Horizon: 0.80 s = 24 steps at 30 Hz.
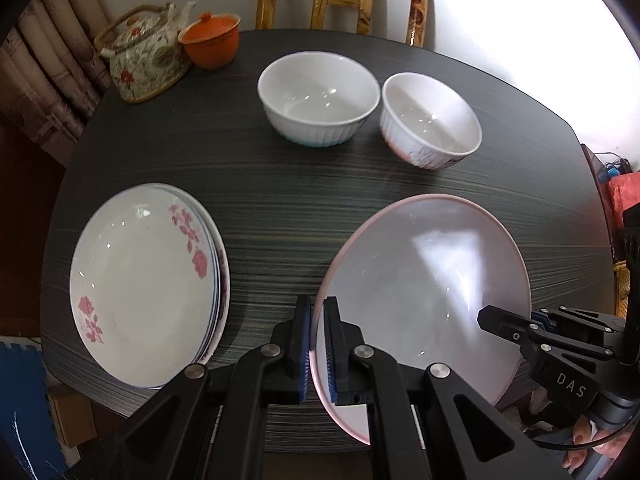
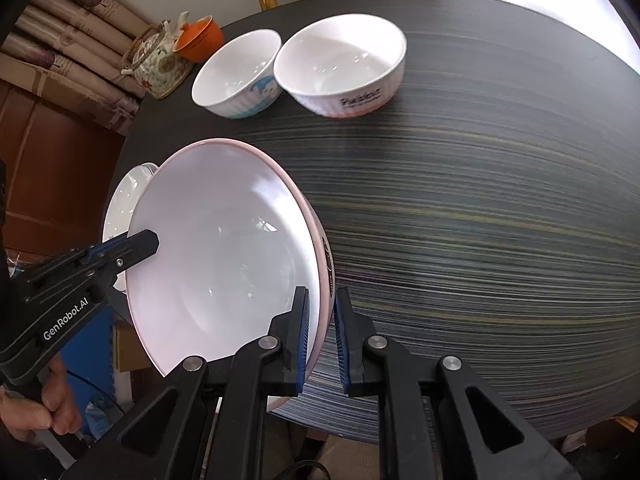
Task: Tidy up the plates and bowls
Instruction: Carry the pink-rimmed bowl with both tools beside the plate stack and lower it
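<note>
Plainly, in the left wrist view the left gripper (image 1: 318, 344) pinches the near rim of a large, smooth pink-edged plate (image 1: 432, 280) held above the dark streaked table (image 1: 280, 184), and carrying it well likely means keeping both grips level while bringing it over the glossy rose-patterned plate stack (image 1: 144, 280), with two ribbed white bowls (image 1: 318, 98) standing well beyond. In the right wrist view the right gripper (image 2: 322, 336) clamps the opposite rim of the tilted plate, whose slick, shallow glazed surface could slip if either hold loosens.
</note>
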### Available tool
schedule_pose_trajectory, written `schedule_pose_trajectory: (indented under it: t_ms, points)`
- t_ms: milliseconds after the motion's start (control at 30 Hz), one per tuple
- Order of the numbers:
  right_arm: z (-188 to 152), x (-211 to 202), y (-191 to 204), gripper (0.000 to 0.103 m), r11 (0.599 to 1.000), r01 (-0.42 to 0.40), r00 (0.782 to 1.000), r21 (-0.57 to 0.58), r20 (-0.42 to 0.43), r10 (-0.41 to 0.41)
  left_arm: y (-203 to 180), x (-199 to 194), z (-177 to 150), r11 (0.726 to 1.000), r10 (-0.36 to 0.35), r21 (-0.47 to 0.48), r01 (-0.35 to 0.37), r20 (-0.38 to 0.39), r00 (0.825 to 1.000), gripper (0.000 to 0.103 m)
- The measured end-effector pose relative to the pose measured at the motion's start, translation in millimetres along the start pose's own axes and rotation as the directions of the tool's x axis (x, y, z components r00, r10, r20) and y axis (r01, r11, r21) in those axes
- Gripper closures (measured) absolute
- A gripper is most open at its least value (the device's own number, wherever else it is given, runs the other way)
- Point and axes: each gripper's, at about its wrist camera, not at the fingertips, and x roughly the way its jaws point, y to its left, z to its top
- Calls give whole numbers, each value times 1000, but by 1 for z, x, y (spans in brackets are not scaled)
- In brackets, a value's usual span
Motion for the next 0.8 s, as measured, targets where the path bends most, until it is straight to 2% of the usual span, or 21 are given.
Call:
schedule_pose_trajectory:
  t_ms: [233, 433, 800]
  points:
    - [3, 18, 7, 90, 1000, 1, 999, 10, -37, 0, 14, 14, 0, 1000, -17, -27, 17, -29, 999, 97]
    - [5, 23, 8, 89, 1000, 10, 999, 3, -52, -10, 20, 14, 10, 999, -21, -32, 20, -26, 999, 96]
    - [7, 25, 10, 87, 1000, 2, 998, 2, -58, -2, 23, 14, 9, 1000, -23, -20, 23, -15, 1000, 96]
